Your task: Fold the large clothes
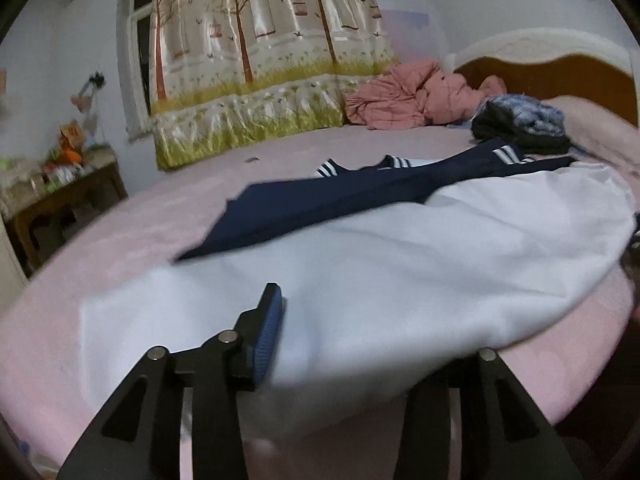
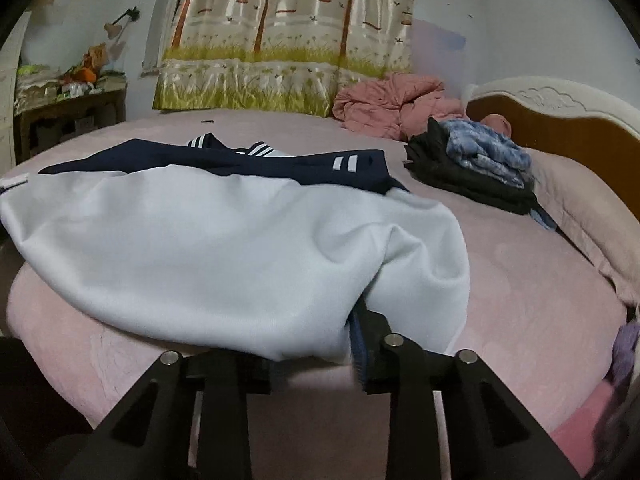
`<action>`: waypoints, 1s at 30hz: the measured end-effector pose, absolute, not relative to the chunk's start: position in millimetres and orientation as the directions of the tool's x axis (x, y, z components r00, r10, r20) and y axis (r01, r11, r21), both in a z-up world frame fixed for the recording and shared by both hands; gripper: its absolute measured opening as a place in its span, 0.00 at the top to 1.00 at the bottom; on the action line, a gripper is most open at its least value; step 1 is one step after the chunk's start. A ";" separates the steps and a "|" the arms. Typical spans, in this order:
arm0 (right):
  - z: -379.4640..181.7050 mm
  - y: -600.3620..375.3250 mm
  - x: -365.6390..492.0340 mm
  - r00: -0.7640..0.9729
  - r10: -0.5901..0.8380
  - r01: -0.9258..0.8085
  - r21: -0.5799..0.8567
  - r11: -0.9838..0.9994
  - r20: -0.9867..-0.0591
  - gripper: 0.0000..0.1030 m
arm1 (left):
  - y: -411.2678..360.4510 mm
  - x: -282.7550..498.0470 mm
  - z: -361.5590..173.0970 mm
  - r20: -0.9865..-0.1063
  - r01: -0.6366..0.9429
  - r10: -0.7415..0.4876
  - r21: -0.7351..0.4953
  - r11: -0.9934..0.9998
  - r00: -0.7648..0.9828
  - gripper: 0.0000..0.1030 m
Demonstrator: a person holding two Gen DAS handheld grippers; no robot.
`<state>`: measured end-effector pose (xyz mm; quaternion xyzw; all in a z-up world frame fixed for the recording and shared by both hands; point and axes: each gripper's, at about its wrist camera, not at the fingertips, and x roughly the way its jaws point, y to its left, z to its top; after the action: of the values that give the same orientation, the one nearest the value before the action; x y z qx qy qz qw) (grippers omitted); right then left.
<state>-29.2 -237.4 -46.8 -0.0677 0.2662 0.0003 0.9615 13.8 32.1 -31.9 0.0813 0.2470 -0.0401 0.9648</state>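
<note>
A large white garment (image 1: 400, 256) with a navy yoke and white-striped cuffs (image 1: 332, 196) lies spread on the pink bed (image 1: 120, 240). My left gripper (image 1: 348, 320) stands open at its near hem. The left finger's blue pad (image 1: 267, 336) is bare beside the cloth, and the hem drapes over the hidden right finger. In the right wrist view the same garment (image 2: 224, 248) bunches over my right gripper (image 2: 304, 332), which is also open. Its right finger's blue pad (image 2: 357, 352) shows under a fold, and the left finger is covered.
A pile of dark and blue folded clothes (image 2: 480, 168) sits near the headboard (image 2: 560, 120), with a pink quilt (image 2: 388, 108) behind it. A tree-print curtain (image 2: 288, 40) hangs at the far side. A cluttered wooden table (image 2: 68, 108) stands at the left.
</note>
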 end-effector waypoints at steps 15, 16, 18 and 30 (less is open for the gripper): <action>-36.4 -267.7 -99.1 0.905 -0.082 0.084 -0.013 0.996 -0.417 0.44 | 35.3 -68.2 -23.4 -0.306 0.156 -0.155 -0.023 0.988 0.939 0.44; -32.2 -268.1 -102.9 0.908 -0.082 0.089 -0.002 0.996 -0.412 0.44 | 34.2 -71.0 -20.5 -0.292 0.146 -0.149 -0.031 0.989 0.945 0.44; -25.9 -268.4 -106.1 0.911 -0.041 0.057 0.026 0.998 -0.410 0.44 | 32.8 -74.2 -16.0 -0.274 0.158 -0.169 -0.062 0.986 0.947 0.41; -56.0 -300.9 -51.2 0.763 0.396 -0.127 0.482 0.867 -0.511 0.42 | 74.2 -39.2 -50.2 -0.403 0.191 -0.455 -0.545 0.816 0.794 0.23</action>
<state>-51.2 -300.9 -56.0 0.2147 0.3133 0.1430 0.9140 -39.2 74.2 -50.2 -0.2463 0.2676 -0.1766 0.9146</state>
